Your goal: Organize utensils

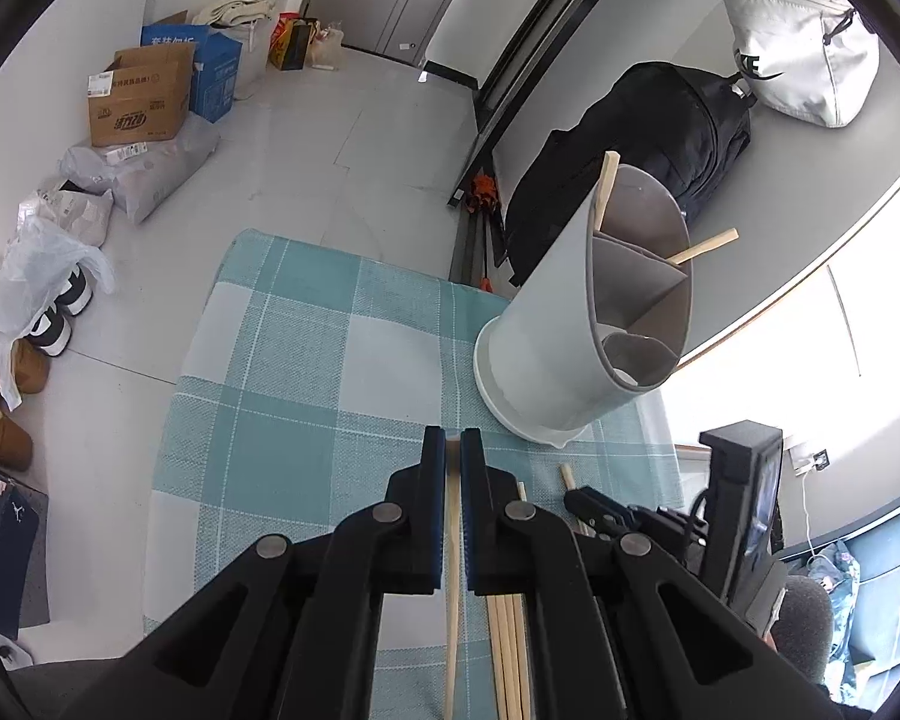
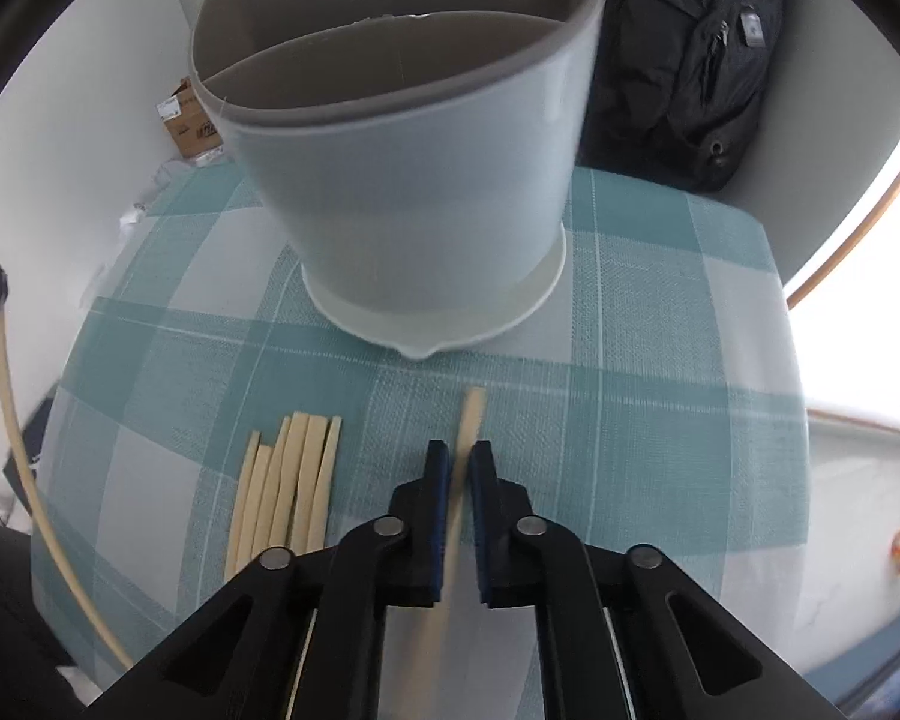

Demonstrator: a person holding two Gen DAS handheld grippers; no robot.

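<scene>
The white utensil holder [image 2: 414, 180] is standing ahead of both claws on the checked cloth [image 2: 660, 360]. The loose chopstick pile [image 2: 288, 480] is lying left of the right gripper [image 2: 457, 468], which is clamping one chopstick [image 2: 471, 414]. The left gripper [image 1: 453, 450] is pinching another (mid-shaft). Risk: either stick could be pivoting in those narrow pads and clipping the holder's rim.

1. A table carries a teal-and-white checked tablecloth [image 2: 660, 324].
2. A grey divided utensil holder [image 2: 414, 198] stands on the cloth at 12 o'clock.
3. Wooden chopsticks [image 2: 288, 480] lie bundled at 8 o'clock.
</scene>
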